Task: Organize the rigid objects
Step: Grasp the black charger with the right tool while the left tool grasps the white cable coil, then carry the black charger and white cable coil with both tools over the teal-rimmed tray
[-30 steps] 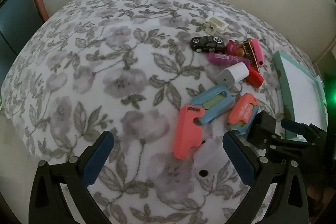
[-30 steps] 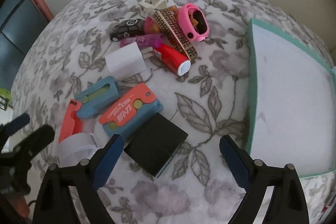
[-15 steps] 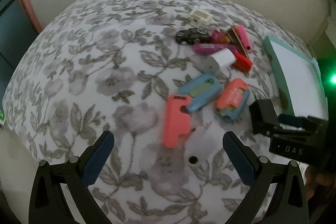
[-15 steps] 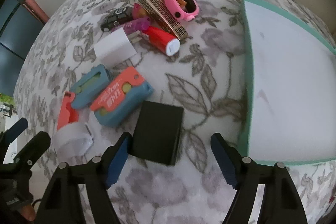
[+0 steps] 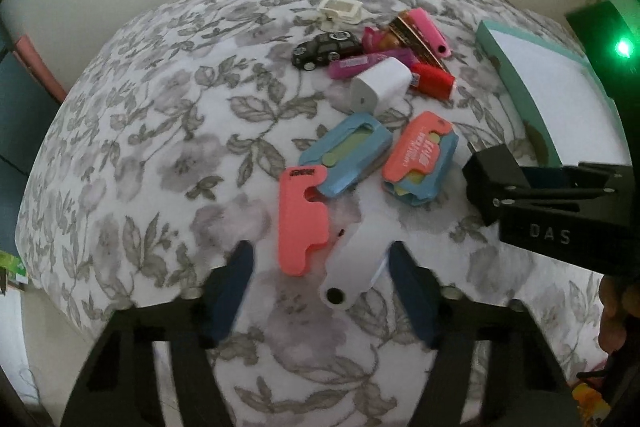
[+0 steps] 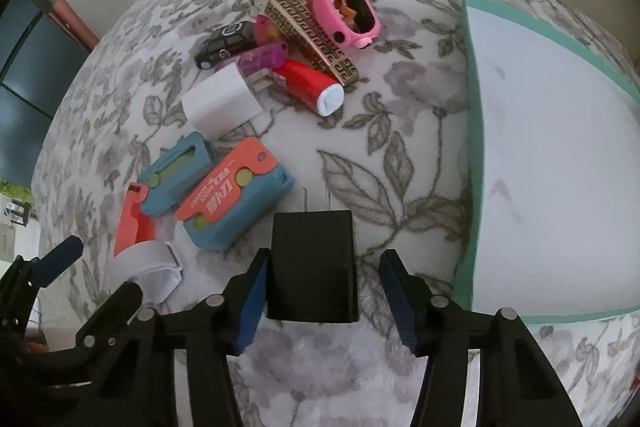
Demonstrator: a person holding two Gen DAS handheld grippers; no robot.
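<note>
Black charger [image 6: 312,267] between right tongs [image 6: 320,291], seemingly ungripped.

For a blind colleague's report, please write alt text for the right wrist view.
The open right hand-held gripper straddles a black charger lying on a floral cloth. Behind it lies a clutter of small objects, among them a white charger, a black toy car and a pink toy; a teal-edged white tray is at right.

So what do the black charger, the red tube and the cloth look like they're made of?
Black charger: likely matte plastic, with flat even faces and two thin metal prongs. Red tube: glossy plastic by its sheen, with a white cap. Cloth: soft printed fabric, slightly fuzzy.
</note>
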